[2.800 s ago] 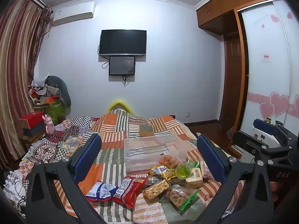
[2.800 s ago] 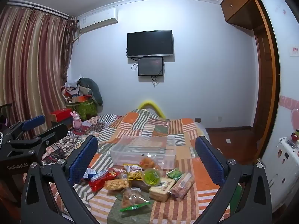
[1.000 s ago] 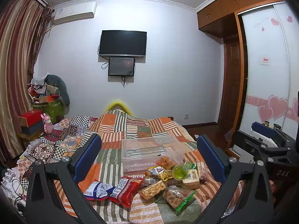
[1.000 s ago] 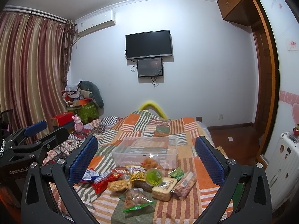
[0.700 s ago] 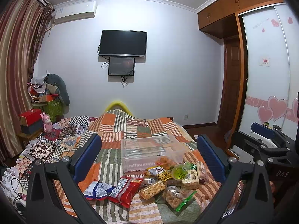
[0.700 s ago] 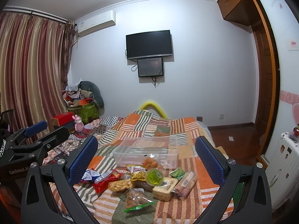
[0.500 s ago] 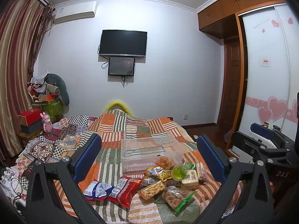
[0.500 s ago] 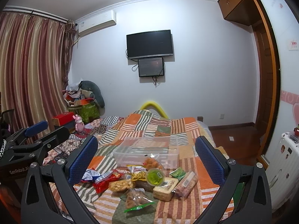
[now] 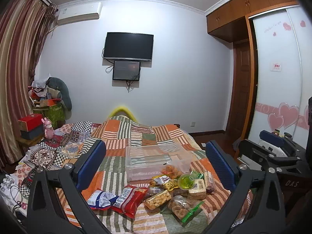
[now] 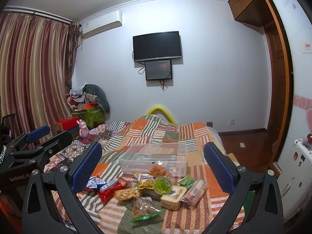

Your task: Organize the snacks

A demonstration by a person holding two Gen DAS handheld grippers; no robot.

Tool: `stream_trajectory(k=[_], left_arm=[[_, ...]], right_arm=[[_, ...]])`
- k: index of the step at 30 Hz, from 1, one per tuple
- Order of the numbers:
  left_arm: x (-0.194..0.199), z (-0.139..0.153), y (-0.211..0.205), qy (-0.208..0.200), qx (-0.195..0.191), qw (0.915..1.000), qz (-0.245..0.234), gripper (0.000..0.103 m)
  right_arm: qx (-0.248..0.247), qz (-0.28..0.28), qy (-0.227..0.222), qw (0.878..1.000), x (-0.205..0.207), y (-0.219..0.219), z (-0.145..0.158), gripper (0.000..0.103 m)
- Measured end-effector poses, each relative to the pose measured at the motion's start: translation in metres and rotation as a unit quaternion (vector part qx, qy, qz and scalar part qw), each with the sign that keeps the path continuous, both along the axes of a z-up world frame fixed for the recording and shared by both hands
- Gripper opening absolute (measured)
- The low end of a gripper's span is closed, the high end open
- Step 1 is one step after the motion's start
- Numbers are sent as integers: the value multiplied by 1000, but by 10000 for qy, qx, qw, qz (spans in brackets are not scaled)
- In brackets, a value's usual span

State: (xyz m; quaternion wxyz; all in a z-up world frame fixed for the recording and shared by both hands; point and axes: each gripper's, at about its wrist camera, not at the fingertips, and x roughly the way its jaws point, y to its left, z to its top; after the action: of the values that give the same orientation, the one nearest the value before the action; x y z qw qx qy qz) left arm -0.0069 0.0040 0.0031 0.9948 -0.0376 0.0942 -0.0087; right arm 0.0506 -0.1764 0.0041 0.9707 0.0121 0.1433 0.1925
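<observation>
On the bed (image 9: 124, 136), a patchwork quilt is carrying a clear bin (image 9: 156, 161) and, just in front of it, a cluster of snacks (image 9: 169, 189). Both grippers are hovering above the near end of the bed, well apart from the snacks. The left gripper (image 9: 156, 165) is standing with its jaws wide apart and holding nothing; the right gripper (image 10: 153, 165) is likewise spread wide and empty.

The bin is sitting upright with one orange snack (image 10: 159, 169) showing against its front wall; whether that snack is inside cannot be told. Nearest the left edge of the cluster, a blue-white bag (image 9: 101, 197) is lying touching a red bag (image 9: 130, 197). A green cup (image 10: 163, 185) is resting on the middle of the pile, beside a pale block (image 10: 173, 195). A clear pouch (image 10: 143, 208) with a green strip is lying closest to the grippers.
</observation>
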Motion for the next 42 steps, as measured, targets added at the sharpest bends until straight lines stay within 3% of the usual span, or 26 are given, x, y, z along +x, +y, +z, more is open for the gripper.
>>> stream_trajectory(k=[10,15,20,24,26,33,42], left_arm=[[6,-6,2,46,87,9999,-21,102],[16,-12,6,254,106,9996,-4,89],[30,-25,21,530,73,9985,85,78],[49,-40,42,916,56,9956,190,69],[60,-49,53,1132,115,9932,261,64],[90,-91,87,1812,463,9811,496,64],[135,-161,138,2927,63,9557,301,64]], right_arm=[[19,-68,75,9999,7,-2,-5,103],[-42,-183,107,9998,14,-5,-13,103],[-37,-245,318,9992,26,-9,-23,94],[-120,-401,737,9964,46,-17,-40,80],[-174,-471,911,9946,55,-21,-49,76],[-457,-775,1454,9853,79,-39,-78,68],[-601,-904,2139,9708,105,-52,-103,62]])
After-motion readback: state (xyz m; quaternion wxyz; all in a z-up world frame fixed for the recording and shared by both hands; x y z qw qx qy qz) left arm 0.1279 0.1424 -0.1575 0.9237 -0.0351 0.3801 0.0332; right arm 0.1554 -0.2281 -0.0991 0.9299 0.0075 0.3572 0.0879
